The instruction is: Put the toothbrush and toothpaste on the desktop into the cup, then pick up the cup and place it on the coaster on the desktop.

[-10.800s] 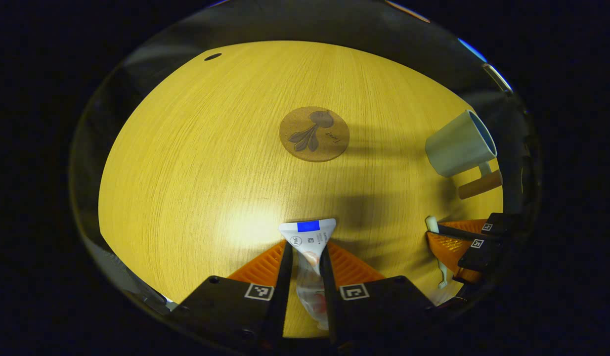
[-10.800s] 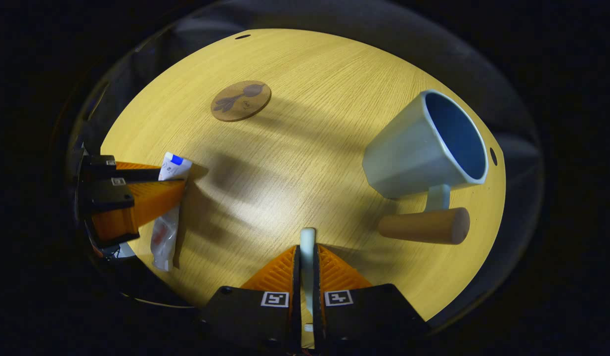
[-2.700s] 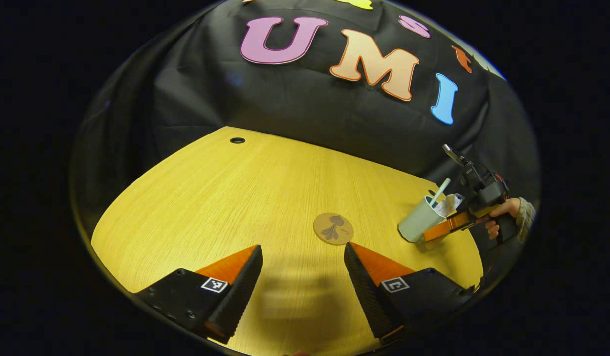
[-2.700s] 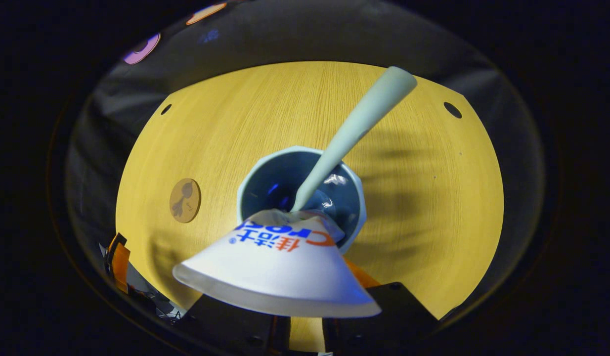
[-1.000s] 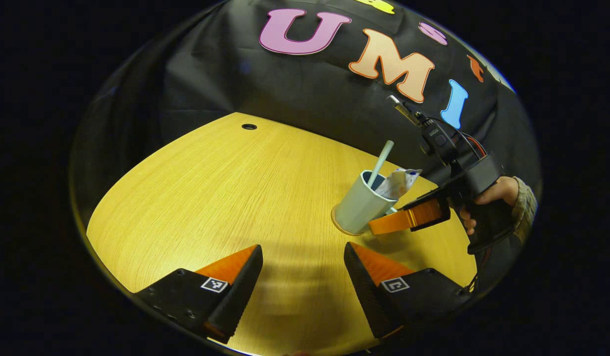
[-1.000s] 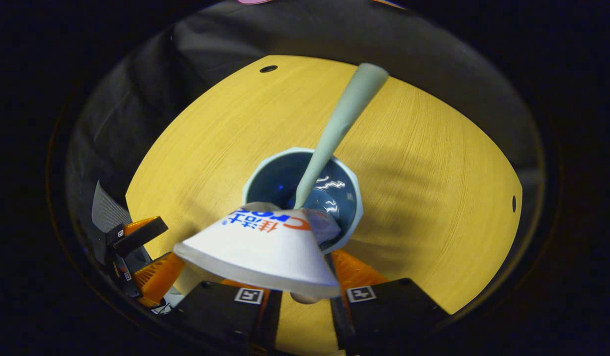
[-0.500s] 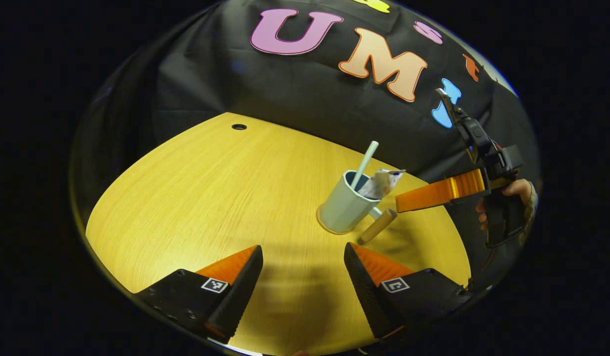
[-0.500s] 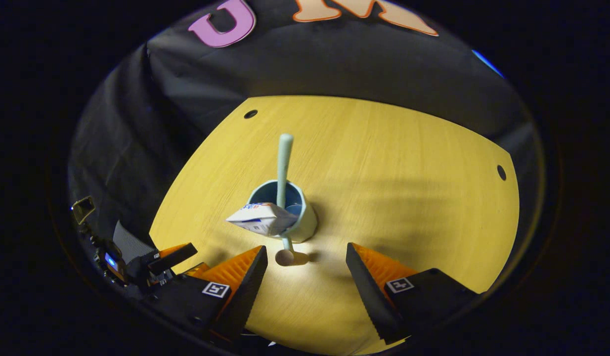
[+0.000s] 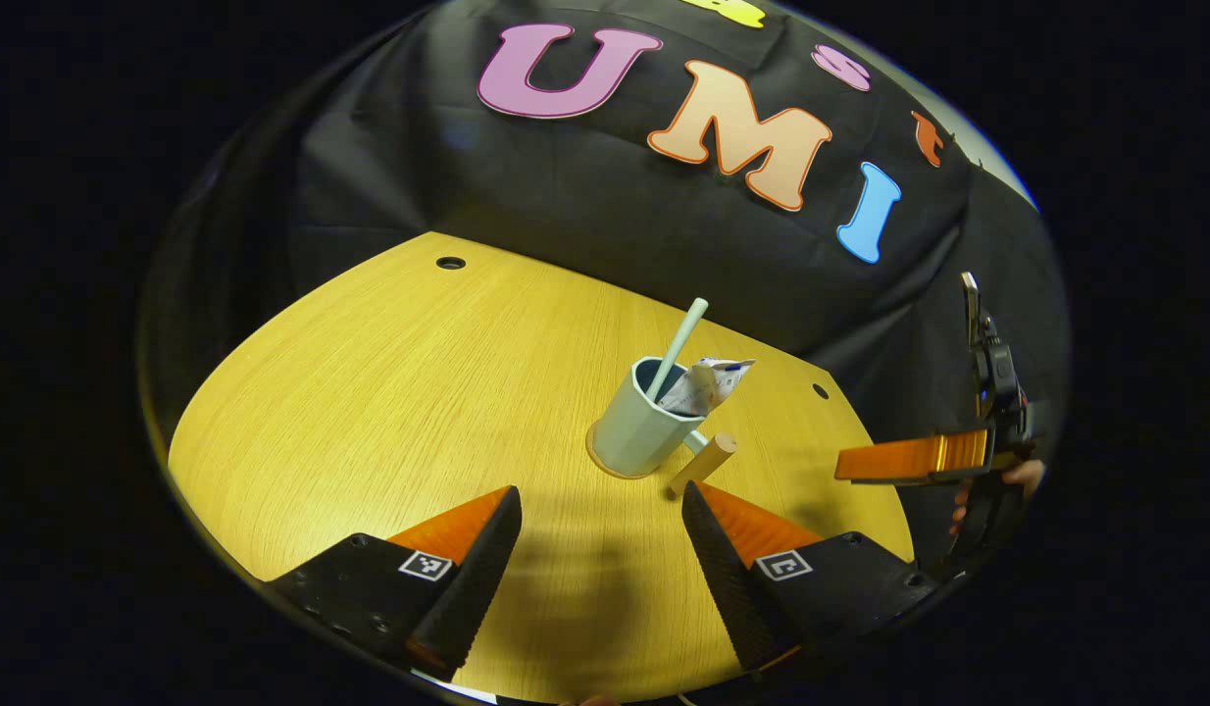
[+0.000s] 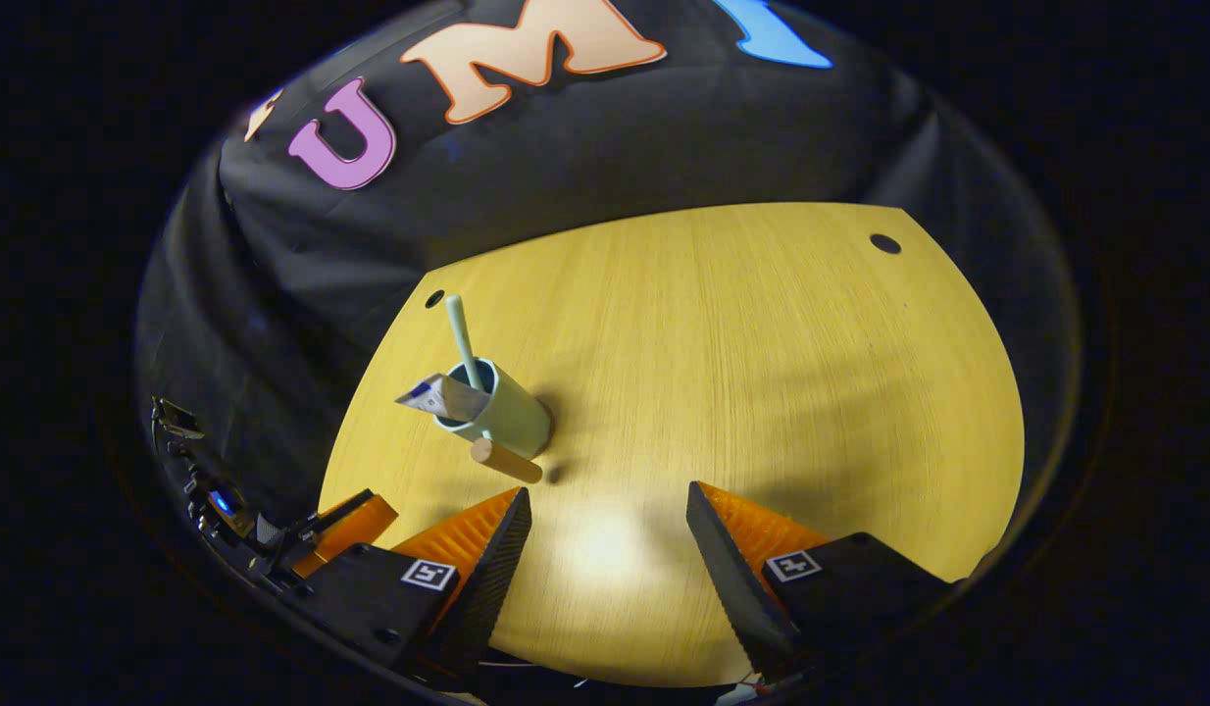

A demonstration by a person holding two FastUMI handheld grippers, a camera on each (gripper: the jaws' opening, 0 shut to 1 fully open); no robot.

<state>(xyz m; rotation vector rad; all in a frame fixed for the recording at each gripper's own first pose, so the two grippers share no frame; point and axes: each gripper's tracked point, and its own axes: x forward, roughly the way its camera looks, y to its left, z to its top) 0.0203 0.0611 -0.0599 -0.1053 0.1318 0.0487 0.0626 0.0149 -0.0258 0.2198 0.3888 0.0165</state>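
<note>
The cup [image 9: 644,422] stands upright on the coaster [image 9: 605,465] mid-desk [image 9: 389,392], toothbrush [image 9: 681,335] and toothpaste [image 9: 708,382] poking out of it, its wooden handle [image 9: 701,463] toward the near side. Left hand-held gripper [image 9: 600,549] is spread wide, holding nothing. Right hand-held gripper [image 10: 605,554] is wide apart too, well back from the cup and empty.

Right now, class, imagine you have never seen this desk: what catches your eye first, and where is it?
The pale cup stands upright near the middle of the yellow wooden desktop, with a toothbrush and a crumpled toothpaste tube sticking out of it. Its wooden handle points toward the near edge. Both the left hand-held gripper and the right hand-held gripper hang open, apart from the cup.
</note>
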